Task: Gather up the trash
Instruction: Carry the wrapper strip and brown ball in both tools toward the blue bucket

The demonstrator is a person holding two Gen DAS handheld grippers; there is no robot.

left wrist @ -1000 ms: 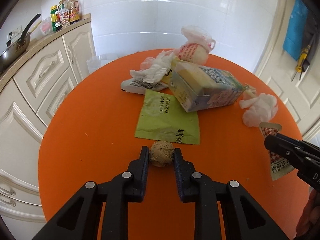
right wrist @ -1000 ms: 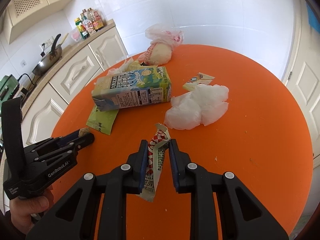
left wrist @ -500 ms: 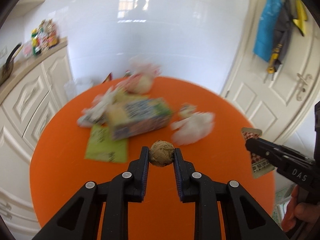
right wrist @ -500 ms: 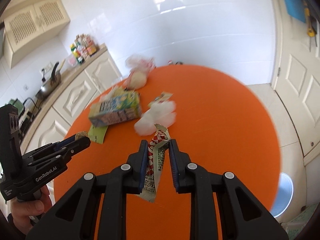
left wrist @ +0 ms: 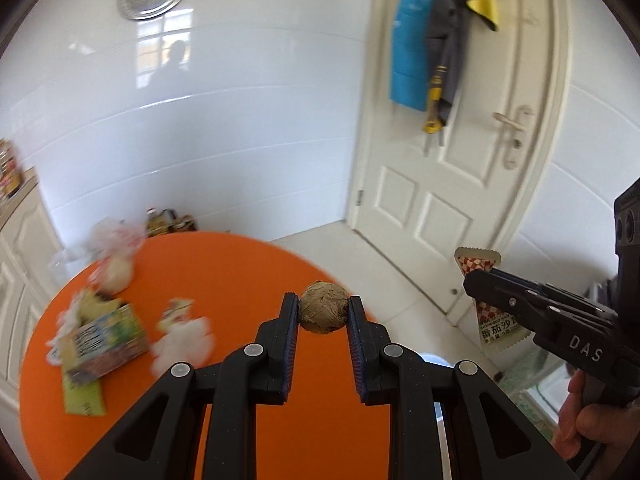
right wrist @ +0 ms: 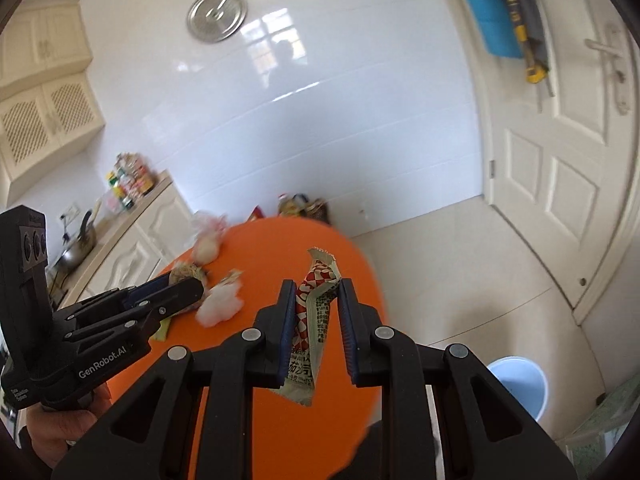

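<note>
Both hands are loaded and lifted off the orange desk [left wrist: 224, 280]. The left gripper [left wrist: 323, 318] has its jaws clamped on a brown crumpled ball [left wrist: 323, 307], pinched right at the tips. The right gripper [right wrist: 317, 314] has its jaws clamped on a red-checked sauce sachet [right wrist: 311, 320], which stands up between them and hangs out below. A pale blue bin [right wrist: 520, 380] sits on the floor beyond and to the right of the right jaws; I'd guess both pieces are headed there. Neither is dropped yet. Left on the desk, ahead and left of the left jaws: a drink carton [left wrist: 105, 344], white tissue wads [left wrist: 182, 342], a green packet [left wrist: 82, 398], a bagged lump [left wrist: 116, 264].
</note>
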